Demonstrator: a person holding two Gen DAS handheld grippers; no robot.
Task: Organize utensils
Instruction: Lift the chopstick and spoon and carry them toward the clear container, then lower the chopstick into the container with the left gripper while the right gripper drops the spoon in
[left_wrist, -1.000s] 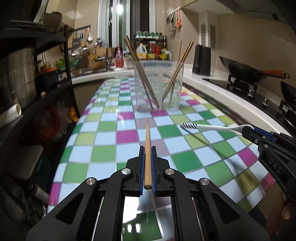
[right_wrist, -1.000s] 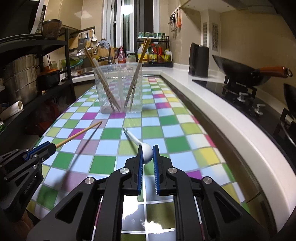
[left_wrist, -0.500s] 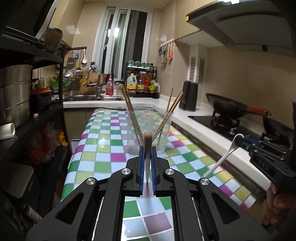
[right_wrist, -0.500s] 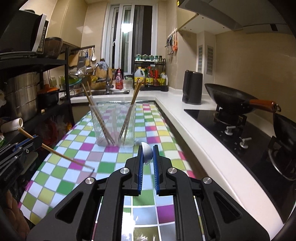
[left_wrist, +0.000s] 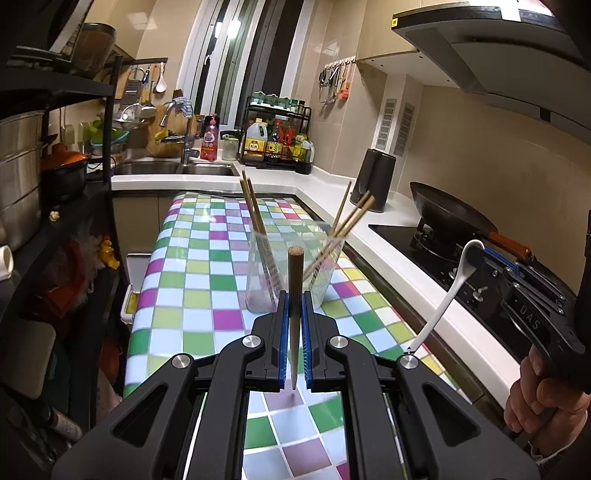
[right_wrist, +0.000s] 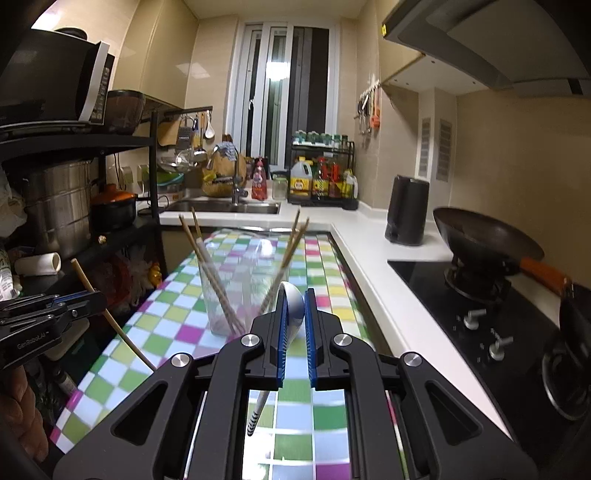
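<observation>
A clear plastic cup (left_wrist: 291, 273) stands on the checkered tablecloth (left_wrist: 192, 280) with several wooden chopsticks leaning in it. My left gripper (left_wrist: 294, 299) is shut on a single wooden chopstick (left_wrist: 295, 280), held almost upright above the table, in front of the cup. My right gripper (right_wrist: 294, 295) is shut on the bowl of a white spoon (right_wrist: 293, 306), and the spoon's handle hangs down towards me. In the right wrist view the cup (right_wrist: 240, 291) is just ahead, with the left gripper (right_wrist: 85, 301) and its chopstick (right_wrist: 110, 321) at the left. The left wrist view shows the spoon (left_wrist: 448, 295) at the right.
A black shelf rack (right_wrist: 74, 140) with pots runs along the left edge. A white counter (right_wrist: 391, 295), a hob with a wok (right_wrist: 487, 240) and a black kettle (right_wrist: 406, 210) lie to the right. The sink (left_wrist: 173, 168) and a bottle rack (left_wrist: 277, 136) stand at the back.
Both grippers have risen off the tablecloth. The chopstick went from lying flat to nearly upright in the left gripper. The spoon came up with the right gripper, handle now hanging down.
</observation>
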